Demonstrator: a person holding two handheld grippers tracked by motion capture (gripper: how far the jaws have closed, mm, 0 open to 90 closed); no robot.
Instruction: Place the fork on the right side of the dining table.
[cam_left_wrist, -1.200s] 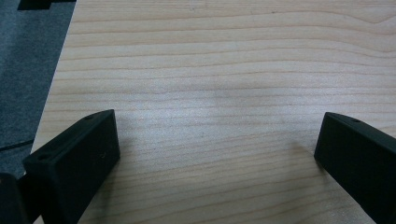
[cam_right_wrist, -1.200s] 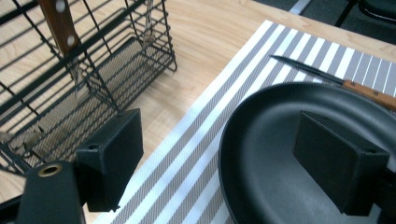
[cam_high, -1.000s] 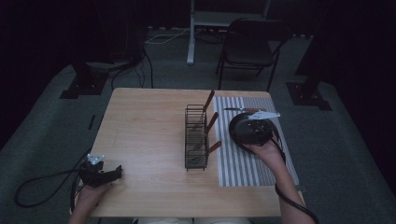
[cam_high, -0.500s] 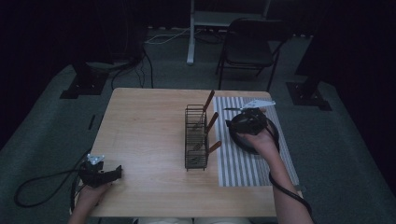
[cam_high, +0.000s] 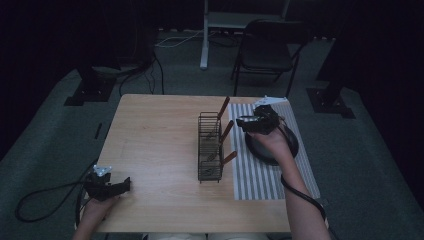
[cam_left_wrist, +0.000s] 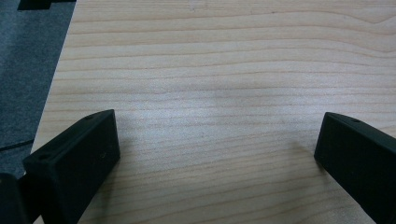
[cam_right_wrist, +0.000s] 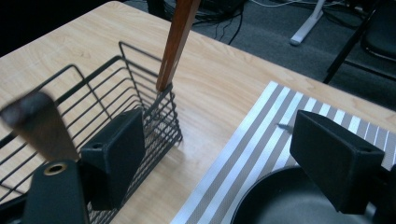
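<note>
Wooden table (cam_high: 155, 140) bears wire rack (cam_high: 210, 147), striped mat (cam_high: 260, 175).

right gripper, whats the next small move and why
Probably ease the right gripper left toward the wooden handle leaning out of the wire rack. Its jaws stand wide open with nothing between them, it hovers above the black pan on the striped mat, and the handle lies just ahead.

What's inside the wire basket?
The wire basket holds three wooden handles, leaning up and out toward the striped mat. Their lower ends are hidden behind the wires.
</note>
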